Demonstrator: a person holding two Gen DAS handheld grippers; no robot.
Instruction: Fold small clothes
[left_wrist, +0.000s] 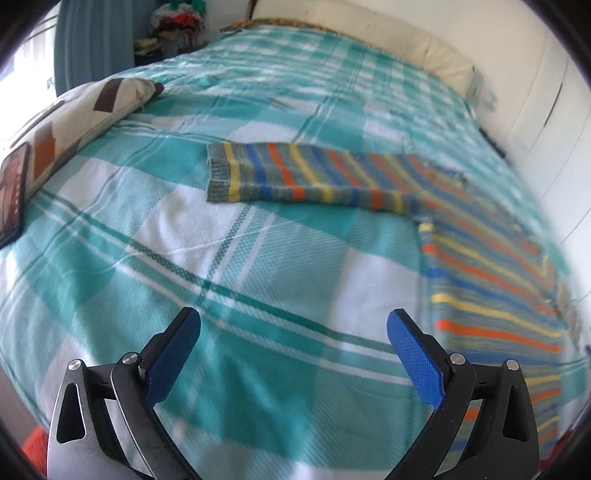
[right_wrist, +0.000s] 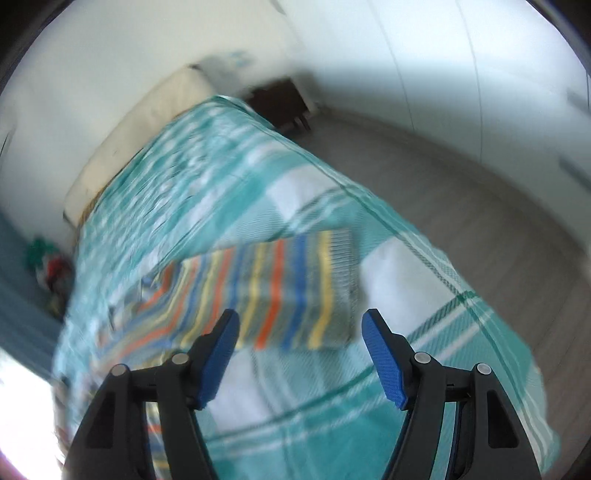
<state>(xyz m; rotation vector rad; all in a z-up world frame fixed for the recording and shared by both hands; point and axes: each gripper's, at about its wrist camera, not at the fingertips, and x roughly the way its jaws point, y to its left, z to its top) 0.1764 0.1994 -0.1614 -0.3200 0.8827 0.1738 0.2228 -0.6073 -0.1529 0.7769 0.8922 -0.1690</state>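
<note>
Teal-and-white plaid blanket (left_wrist: 258, 258) covers the bed, fills most of both views. Left claw (left_wrist: 293, 325) spread wide, blue pads (left_wrist: 413, 362) apart, nothing between them, above bare blanket. Striped knit sweater (left_wrist: 480, 258) (grey with orange, yellow, blue bands) lies flat on blanket ahead and to the right of left claw; one sleeve (left_wrist: 295, 173) stretched out straight ahead of it, cuff toward its left. Not touching the claw.

Right claw (right_wrist: 301, 325) also spread, pads (right_wrist: 384, 362) apart, empty. Right view blurred. Same sweater (right_wrist: 266, 291) just ahead of right claw, body extending to its left; hem edge near the right finger's side. Contact cannot be told through the blur.

Patterned pillow (left_wrist: 85, 110) far left of left claw, dark phone-like slab (left_wrist: 14, 192) beside it. Cream headboard cushion (left_wrist: 369, 37) far ahead. Grey floor (right_wrist: 461, 192) right of right claw.
</note>
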